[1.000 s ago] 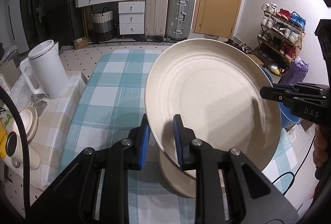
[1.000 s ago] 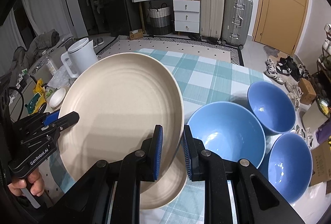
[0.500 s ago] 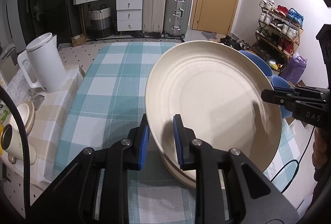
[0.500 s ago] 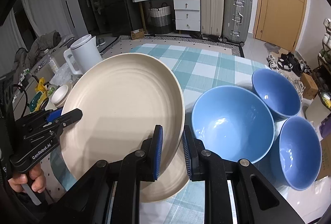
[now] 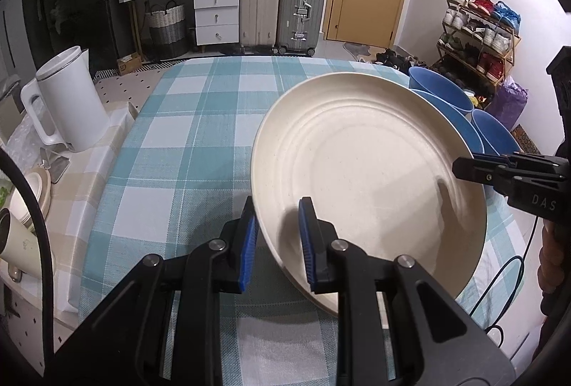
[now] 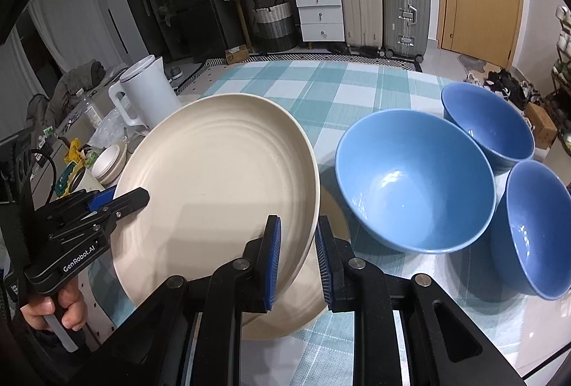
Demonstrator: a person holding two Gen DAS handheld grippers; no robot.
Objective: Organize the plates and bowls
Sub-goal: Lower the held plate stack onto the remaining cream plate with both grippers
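A large cream plate [image 5: 367,179] is held between both grippers, low over a second cream plate [image 6: 303,307] on the checked tablecloth. My left gripper [image 5: 276,243] straddles its near left rim with the jaws slightly apart. My right gripper [image 6: 298,257] straddles the opposite rim [image 6: 310,193] the same way. Each gripper shows in the other's view, the right one [image 5: 464,168] and the left one [image 6: 139,197]. Three blue bowls stand to the right: a big one [image 6: 414,182], one behind [image 6: 489,125], one at the right [image 6: 535,229].
A white kettle [image 5: 64,100] and small dishes [image 5: 25,200] sit on the side counter at the left. The blue-and-white checked table [image 5: 200,122] stretches away ahead. Suitcases, drawers and a door stand at the back, a shoe rack at the right.
The cream plate has come down toward the lower plate and tilted flatter. Both grippers moved down with it, and their jaws look a little wider apart.
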